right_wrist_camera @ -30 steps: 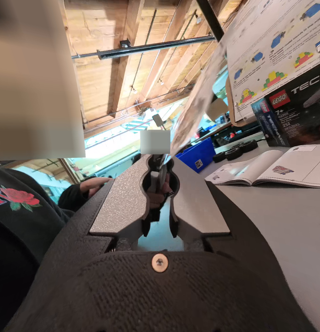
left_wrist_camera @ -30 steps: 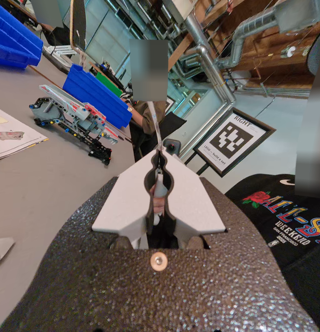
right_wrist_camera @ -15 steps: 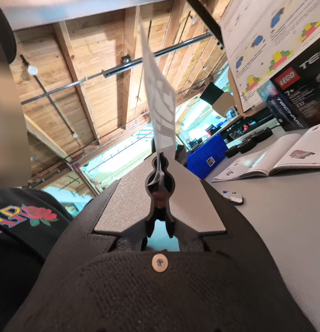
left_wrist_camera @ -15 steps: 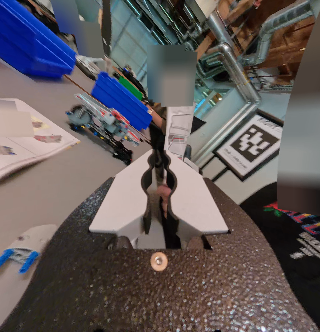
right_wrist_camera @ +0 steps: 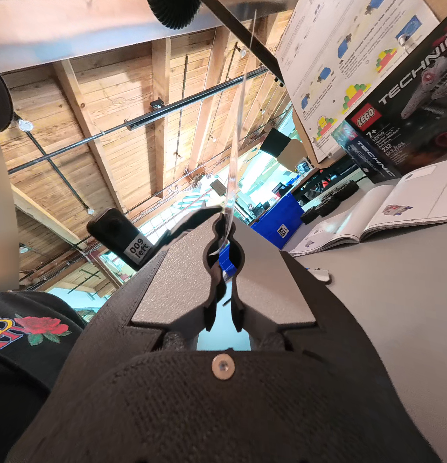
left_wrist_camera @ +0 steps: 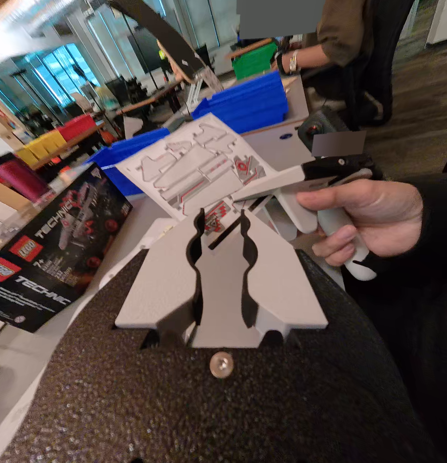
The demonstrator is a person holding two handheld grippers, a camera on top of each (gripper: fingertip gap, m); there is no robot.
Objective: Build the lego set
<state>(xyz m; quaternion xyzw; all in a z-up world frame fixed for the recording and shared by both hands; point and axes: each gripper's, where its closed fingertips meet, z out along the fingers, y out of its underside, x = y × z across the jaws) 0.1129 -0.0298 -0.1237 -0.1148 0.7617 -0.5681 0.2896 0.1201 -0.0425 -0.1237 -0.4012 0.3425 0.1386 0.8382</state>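
A white sticker sheet (left_wrist_camera: pixel 192 170) with grey and red shapes hangs in the air above the table. My right gripper (right_wrist_camera: pixel 225 223) is shut on its lower edge; in the right wrist view the sheet (right_wrist_camera: pixel 236 150) shows edge-on, rising from the fingertips. In the left wrist view the right gripper (left_wrist_camera: pixel 267 181) comes in from the right, held by a hand (left_wrist_camera: pixel 368 218). My left gripper (left_wrist_camera: pixel 222 213) is open and empty, its tips just in front of the sheet's lower corner. It also shows in the right wrist view (right_wrist_camera: pixel 192 224), close to the left of the sheet.
A black Lego box (left_wrist_camera: pixel 49 255) stands on the grey table (right_wrist_camera: pixel 393 300). An open instruction booklet (right_wrist_camera: pixel 393 213), black wheels (right_wrist_camera: pixel 327 203) and a small loose part (right_wrist_camera: pixel 317 274) lie there. Blue bins (left_wrist_camera: pixel 245 107) stand behind. A person stands at the far right. The tips of both grippers are at nearly the same place.
My left gripper has let go of the sticker sheet, opened and swung round to face its printed side. My right gripper has closed on the sheet and keeps holding it.
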